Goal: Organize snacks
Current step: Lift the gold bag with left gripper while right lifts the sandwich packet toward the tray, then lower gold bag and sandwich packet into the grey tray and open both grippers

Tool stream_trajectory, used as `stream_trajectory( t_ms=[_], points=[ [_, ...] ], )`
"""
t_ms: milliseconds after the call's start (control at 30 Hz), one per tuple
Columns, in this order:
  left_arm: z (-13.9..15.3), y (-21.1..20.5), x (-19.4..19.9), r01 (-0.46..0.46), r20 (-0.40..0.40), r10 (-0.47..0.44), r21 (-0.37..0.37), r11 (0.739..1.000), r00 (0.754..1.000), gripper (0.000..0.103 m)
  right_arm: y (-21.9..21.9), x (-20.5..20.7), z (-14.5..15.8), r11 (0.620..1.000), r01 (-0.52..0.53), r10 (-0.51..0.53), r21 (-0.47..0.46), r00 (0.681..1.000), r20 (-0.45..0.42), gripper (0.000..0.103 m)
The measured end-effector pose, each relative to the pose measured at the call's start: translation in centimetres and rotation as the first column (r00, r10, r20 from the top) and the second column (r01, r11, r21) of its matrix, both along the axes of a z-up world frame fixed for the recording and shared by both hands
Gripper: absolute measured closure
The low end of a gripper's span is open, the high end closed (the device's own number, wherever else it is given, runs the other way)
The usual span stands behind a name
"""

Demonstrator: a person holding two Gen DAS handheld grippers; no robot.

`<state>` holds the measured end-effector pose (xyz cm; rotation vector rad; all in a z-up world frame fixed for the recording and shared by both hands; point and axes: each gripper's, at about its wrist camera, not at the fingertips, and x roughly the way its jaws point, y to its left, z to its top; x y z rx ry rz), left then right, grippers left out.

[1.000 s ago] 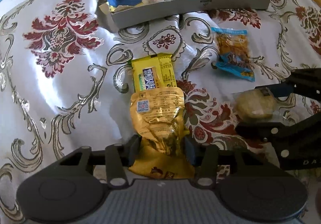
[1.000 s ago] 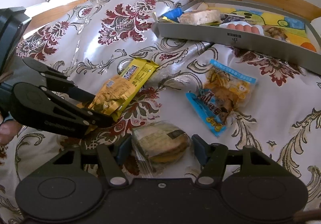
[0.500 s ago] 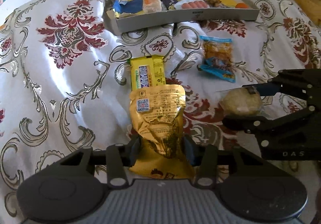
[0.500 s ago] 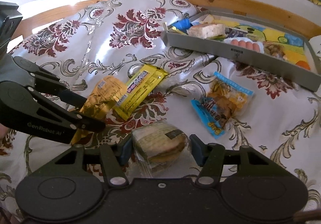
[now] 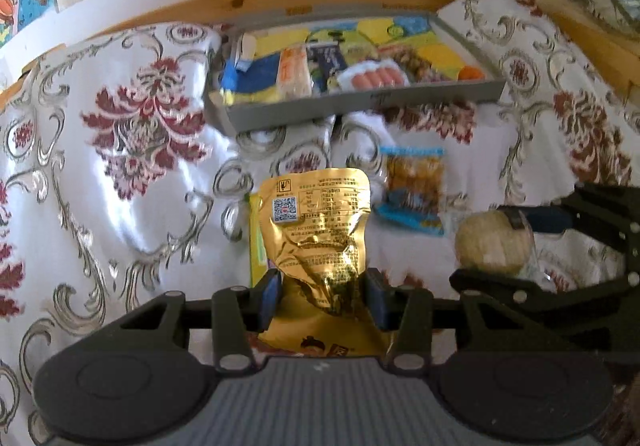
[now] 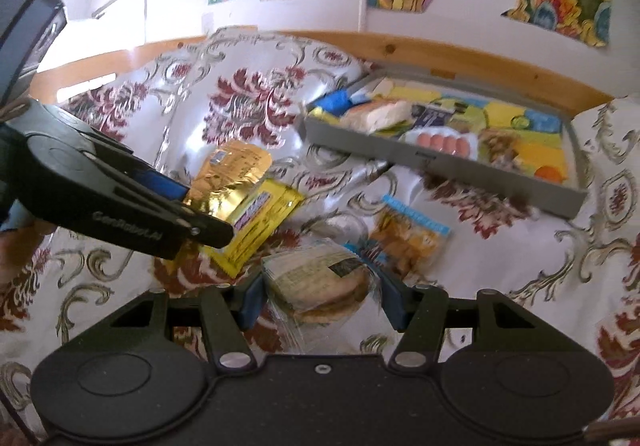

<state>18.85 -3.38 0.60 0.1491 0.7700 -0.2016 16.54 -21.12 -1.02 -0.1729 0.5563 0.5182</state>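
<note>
The left gripper [image 5: 322, 296] was closed on the gold foil pouch [image 5: 316, 230], and the right gripper [image 6: 322, 302] clamped a wrapped round cake [image 6: 320, 282] — both lifted, probably for the grey tray [image 5: 360, 108] ahead.

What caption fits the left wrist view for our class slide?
Left tongs grip a gold pouch, right tongs a wrapped cake, before the grey tray.
</note>
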Motion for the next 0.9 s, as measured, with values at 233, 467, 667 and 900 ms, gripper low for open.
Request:
stream_trajectory(
  t_ms=[233,467,667,900],
  points=[
    [2.2,-1.0,1.4,0.007,0.037,-0.006,-0.027,1.0,0.999,0.054,-1.3,0.5,1.8,0.998,0.04,-0.042,0.041,0.998,0.056,0.043],
    [4.5,-1.6,4.1,0.025,0.105,-0.021,-0.037,0.999,0.994,0.054,-2.4,3.2,4.2,0.995,0.071,-0.078,0.07,0.991,0.107,0.043],
    [5.8,-2.4,8.3,0.065,0.15,-0.058,-0.048,0.997,0.987,0.054,-3.0,8.4,5.9,0.994,0.105,-0.111,0.042,0.977,0.181,0.043],
    [7.3,-4.5,14.4,0.111,0.208,-0.088,-0.098,0.989,0.974,0.054,-6.0,13.8,7.0,0.97,0.238,-0.243,0.048,0.944,0.222,0.043]
  ],
)
